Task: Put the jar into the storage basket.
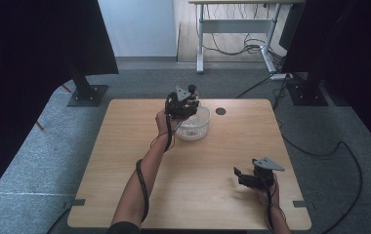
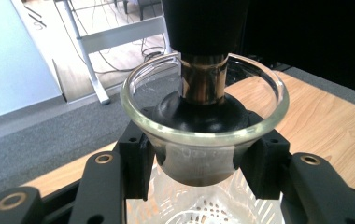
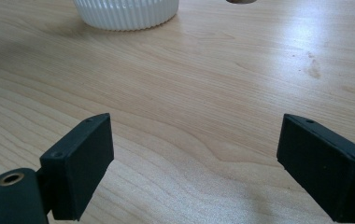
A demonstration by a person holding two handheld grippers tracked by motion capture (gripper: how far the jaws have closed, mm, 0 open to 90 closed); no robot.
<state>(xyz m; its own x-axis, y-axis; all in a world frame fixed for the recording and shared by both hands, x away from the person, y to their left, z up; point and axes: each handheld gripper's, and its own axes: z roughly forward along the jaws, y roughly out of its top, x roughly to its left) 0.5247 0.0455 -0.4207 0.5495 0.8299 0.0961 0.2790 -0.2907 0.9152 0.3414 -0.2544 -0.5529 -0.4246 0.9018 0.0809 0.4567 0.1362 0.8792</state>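
Left gripper (image 2: 199, 163) fingers clamp a small glass cup (image 2: 203, 116) directly above the ribbed bowl (image 1: 193, 126); right gripper (image 3: 194, 168) fingers gape empty.

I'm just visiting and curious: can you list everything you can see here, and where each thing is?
Glass cup: one, clear, held between the left tongs' jaws, above the bowl.
Dark tool: one, black with a brass collar, standing in the glass cup.
Bowl: one, clear ribbed, far middle of the table.
Table: one, light wood, with a dark round hole near its far edge.
Desk: one, white-framed, behind on the floor, cables under it.
Stands: two, black, either side of the table.
Left tongs: black, shut on the glass cup.
Right tongs: black, open, low over the near right of the table.
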